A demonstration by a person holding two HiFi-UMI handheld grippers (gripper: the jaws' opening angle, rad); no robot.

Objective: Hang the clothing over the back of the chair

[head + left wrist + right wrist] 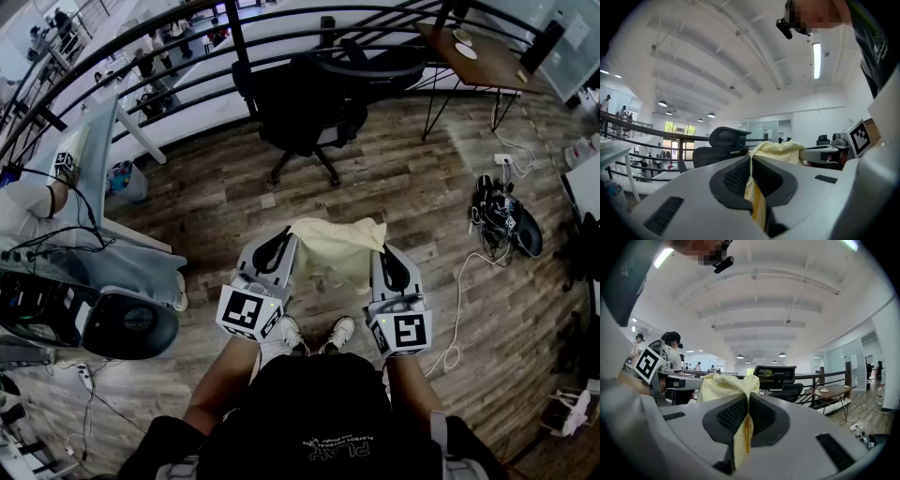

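Observation:
A pale yellow garment (339, 247) hangs stretched between my two grippers, above the wooden floor. My left gripper (284, 241) is shut on its left edge, and the cloth (756, 199) shows pinched between the jaws in the left gripper view. My right gripper (383, 251) is shut on the right edge, with cloth (743, 437) squeezed between its jaws. The black office chair (314, 98) stands ahead of me by the railing, well apart from the garment. Its backrest shows beyond the jaws as chair (726, 140) and chair (775, 376).
A curved black railing (187, 56) runs behind the chair. A wooden side table (478, 56) stands at the back right. Cables and a power strip (502, 220) lie on the floor to the right. A desk with a seated person (37, 202) is at the left.

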